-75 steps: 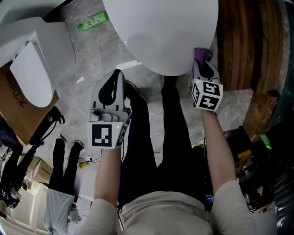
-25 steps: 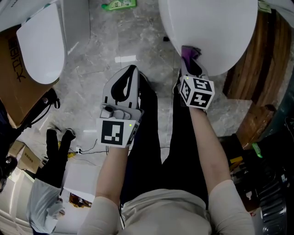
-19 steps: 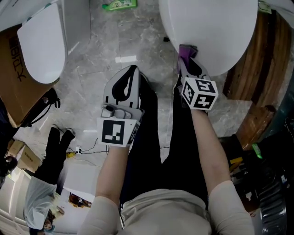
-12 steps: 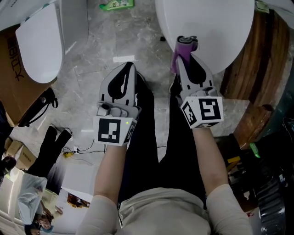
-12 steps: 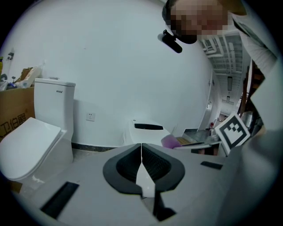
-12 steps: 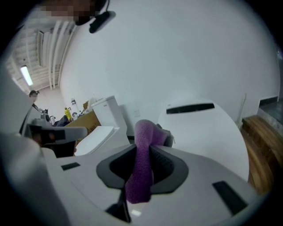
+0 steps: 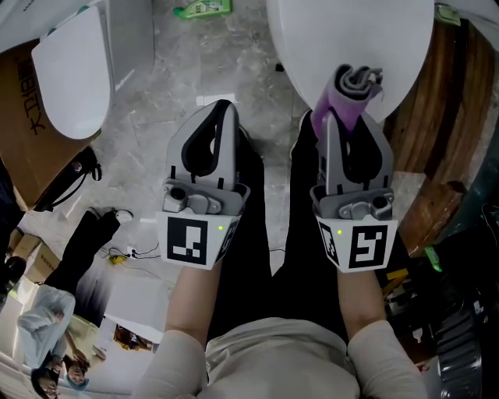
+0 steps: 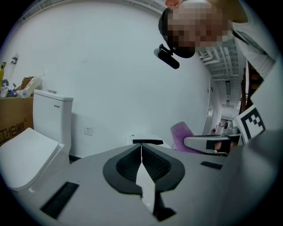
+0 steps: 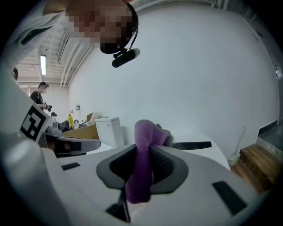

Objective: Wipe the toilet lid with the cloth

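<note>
Dark print runs along the cardboard box (image 7: 15,148), cut off, can't be read. Green bottle (image 7: 201,8) label: too small. Tiny logo on the toilet tank (image 8: 53,119): illegible. Right hand-held gripper (image 7: 347,125) cube: a square marker, no letters.

Storage-like workroom, loose toilets (image 7: 69,78), cardboard box (image 7: 15,156)

Purple cloth (image 7: 349,92) is shown against white toilet lid (image 7: 312,31).
Left gripper (image 7: 224,109) and right gripper (image 7: 335,128) are coloured grey, black-padded, with black-and-white square-patterned cubes; the floor (image 7: 171,70) is veined grey.
</note>
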